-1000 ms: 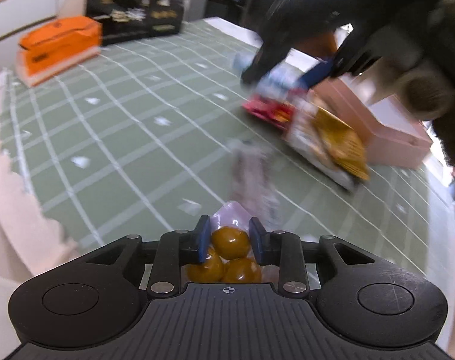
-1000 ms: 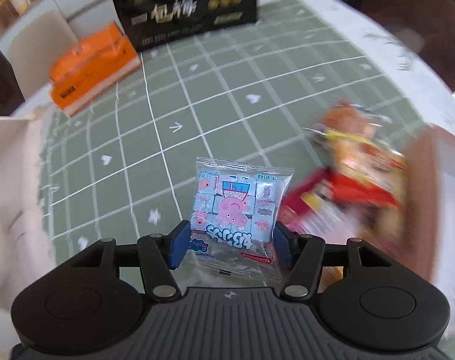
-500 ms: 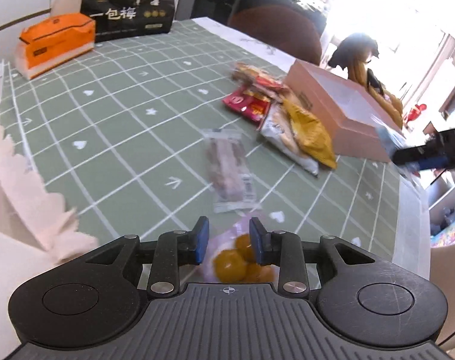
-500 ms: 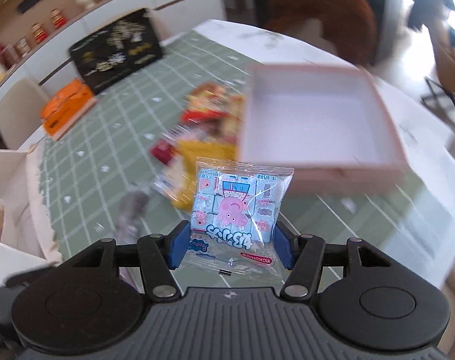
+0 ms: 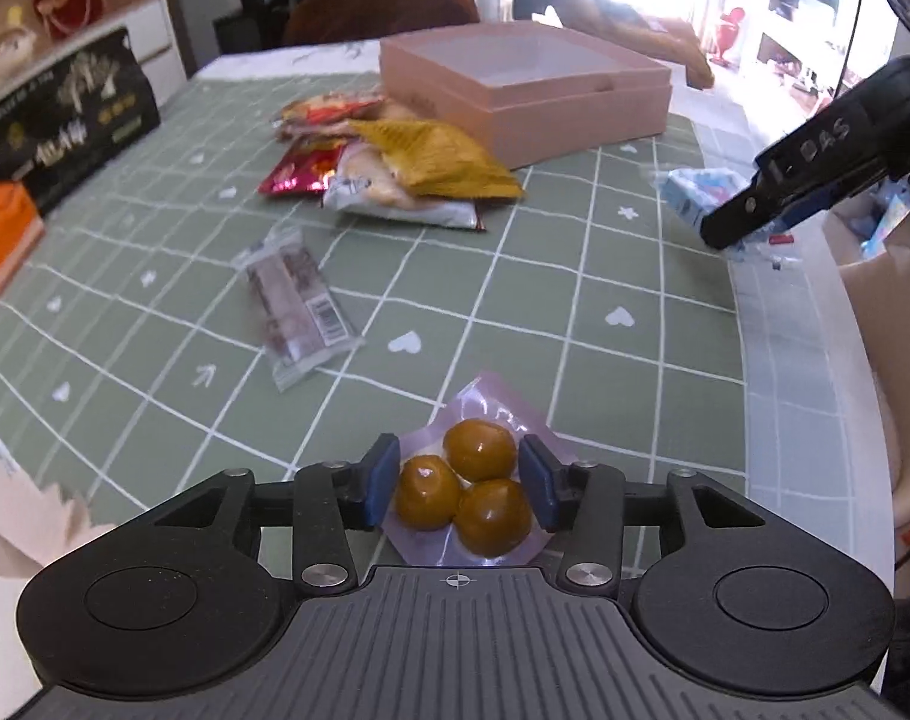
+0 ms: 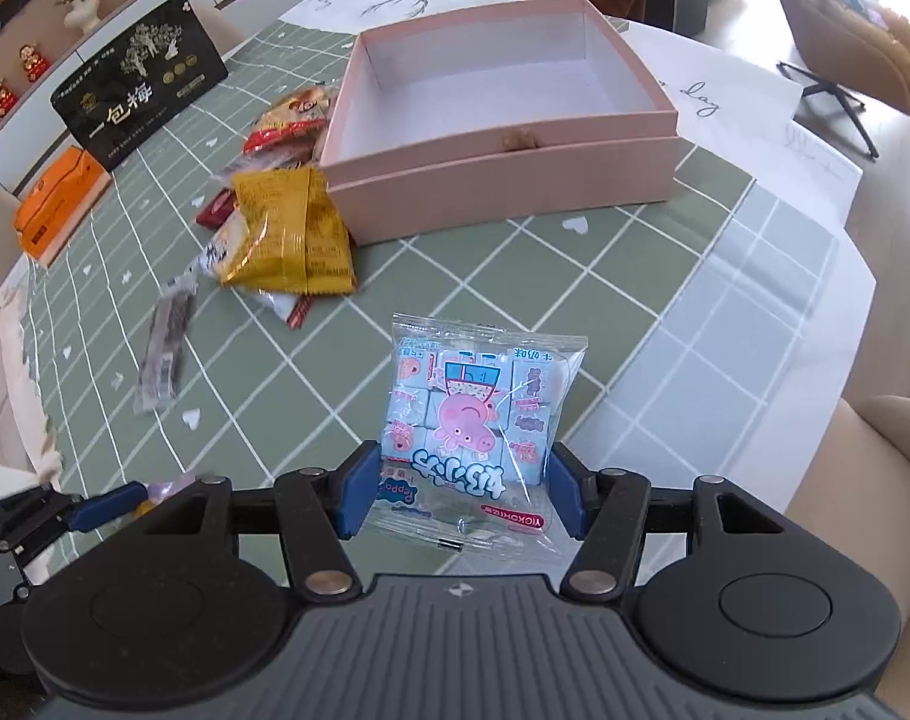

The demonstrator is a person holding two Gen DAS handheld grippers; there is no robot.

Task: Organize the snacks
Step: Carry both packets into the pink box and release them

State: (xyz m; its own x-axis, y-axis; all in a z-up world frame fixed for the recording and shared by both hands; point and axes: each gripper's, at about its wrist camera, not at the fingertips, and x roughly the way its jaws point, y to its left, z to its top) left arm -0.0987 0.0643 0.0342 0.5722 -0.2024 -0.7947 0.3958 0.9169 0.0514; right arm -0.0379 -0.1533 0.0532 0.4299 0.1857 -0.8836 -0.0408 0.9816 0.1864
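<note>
The right gripper [image 6: 459, 495] is gripping the clear pig-print candy packet [image 6: 475, 414]; the left gripper [image 5: 459, 483], jaws just widening, is flanking the clear pouch of brown balls [image 5: 463, 489]. Next, probably carrying into the open pink cardboard box [image 6: 502, 138] ahead.

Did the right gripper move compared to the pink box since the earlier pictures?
Yes. The right gripper, shut on the blue candy bag, swung from the snack pile to face the pink box.

Far ahead and left of the tongs: a black printed gift box [image 6: 140, 81] standing beside an orange rectangular carton [image 6: 59, 204], both on the green grid-patterned tablecloth [image 6: 484, 276]; a brown upholstered chair [image 5: 383, 0] behind.
</note>
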